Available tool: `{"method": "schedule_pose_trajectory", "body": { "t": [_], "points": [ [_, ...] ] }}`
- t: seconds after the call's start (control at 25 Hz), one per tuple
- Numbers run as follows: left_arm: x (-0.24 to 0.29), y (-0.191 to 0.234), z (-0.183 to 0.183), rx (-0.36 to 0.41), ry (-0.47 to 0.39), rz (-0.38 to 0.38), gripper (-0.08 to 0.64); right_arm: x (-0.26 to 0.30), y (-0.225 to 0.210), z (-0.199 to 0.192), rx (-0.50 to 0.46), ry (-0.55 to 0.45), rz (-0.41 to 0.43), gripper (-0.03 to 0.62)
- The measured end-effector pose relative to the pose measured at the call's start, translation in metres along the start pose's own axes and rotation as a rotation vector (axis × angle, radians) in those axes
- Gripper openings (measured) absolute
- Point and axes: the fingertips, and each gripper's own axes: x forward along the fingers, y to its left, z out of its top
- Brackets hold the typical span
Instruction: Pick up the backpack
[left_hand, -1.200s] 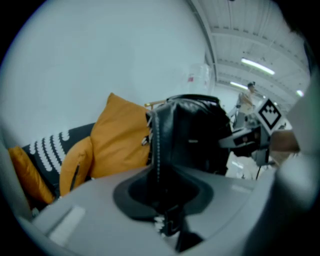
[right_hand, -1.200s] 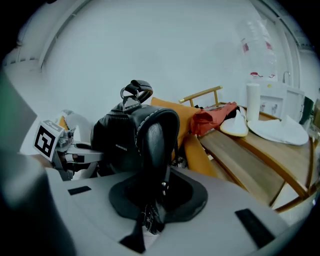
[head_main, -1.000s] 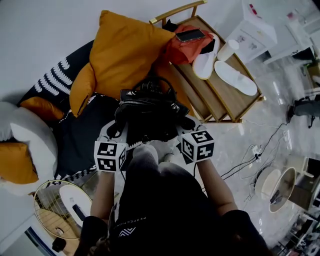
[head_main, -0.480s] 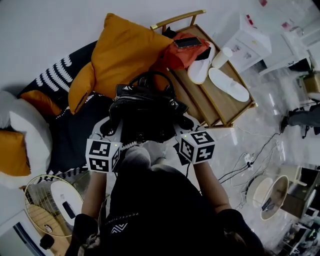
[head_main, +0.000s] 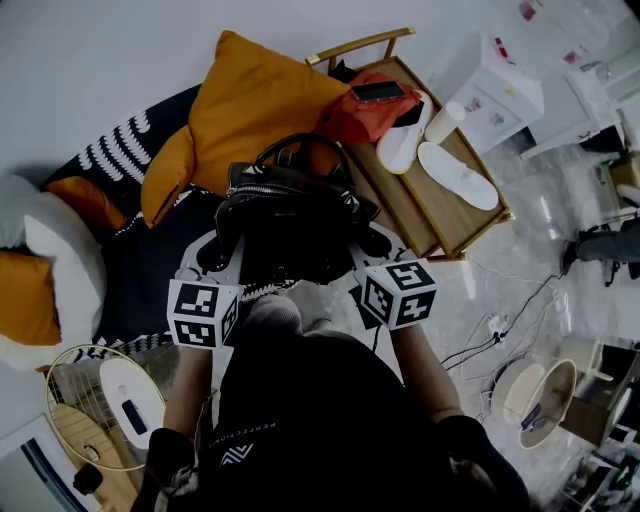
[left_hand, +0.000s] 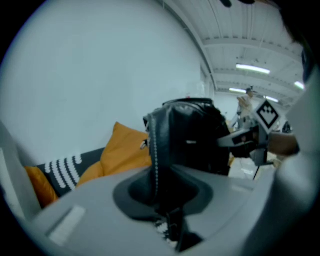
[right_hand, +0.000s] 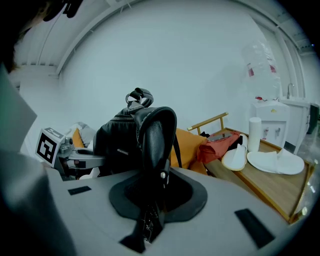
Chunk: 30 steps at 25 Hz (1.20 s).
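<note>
Clamping backpack (head_main: 295, 228) side straps: left gripper (head_main: 214, 256) jaws, right gripper (head_main: 371, 246) jaws.

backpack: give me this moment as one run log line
left gripper: shut on backpack strap | right gripper: shut on backpack strap | backpack: upright between both grippers, near orange cushion

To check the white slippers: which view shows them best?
The head view: both white slippers lie on the wooden bench, seen from above. The right gripper view shows them edge-on; the left gripper view shows none.
</note>
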Motion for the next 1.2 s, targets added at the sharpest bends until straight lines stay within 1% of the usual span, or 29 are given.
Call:
{"method": "schedule_pose_trajectory", "body": {
  "t": [0.52, 1.2],
  "points": [
    [-0.011, 0.005, 0.013, -0.009, -0.043, 0.024, 0.072, -0.005, 0.010, 0.019, -0.017, -0.036, 0.015, 0.042],
    [-0.013, 0.006, 0.011, -0.001, -0.045, 0.011, 0.071, -0.005, 0.012, 0.014, -0.005, -0.034, -0.009, 0.041]
  ]
}}
